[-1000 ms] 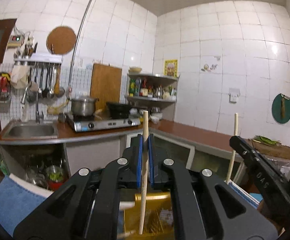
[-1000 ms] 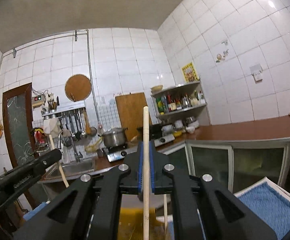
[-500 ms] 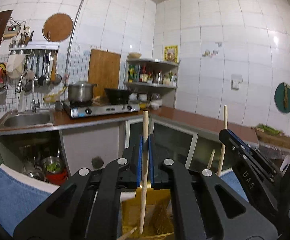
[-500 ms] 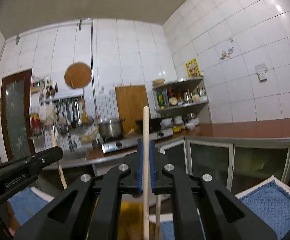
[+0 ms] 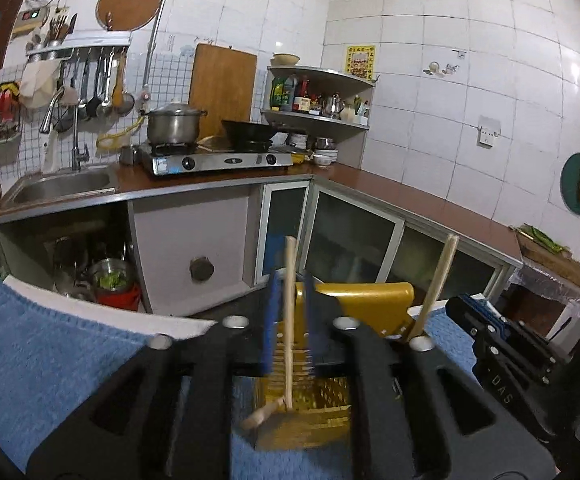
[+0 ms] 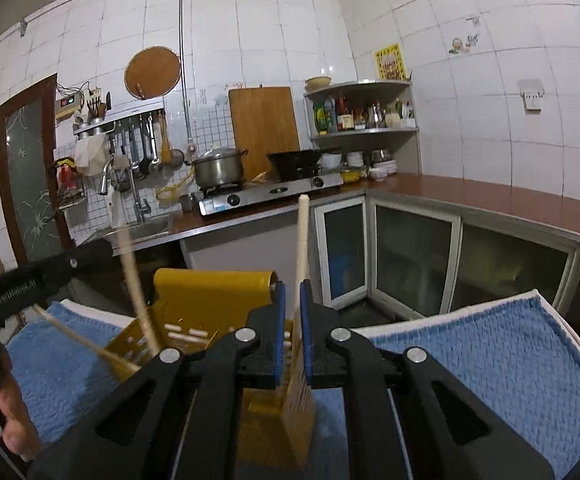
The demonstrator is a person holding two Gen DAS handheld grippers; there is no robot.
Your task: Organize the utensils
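Two chopsticks over the yellow utensil holder (image 5: 354, 300), which sits on a blue towel (image 5: 41, 364).

Left gripper (image 5: 290, 320): jaws have just been opening, blue pads now stand clear of a pale wooden chopstick (image 5: 288, 320) that stands upright between them, its lower end down inside the holder. Right gripper (image 6: 293, 328): nearly closed, pads clamped on a second light wooden chopstick (image 6: 302, 240), upright, just above the holder's perforated wall. Another chopstick lies slanted across the holder's rim (image 6: 77, 338).
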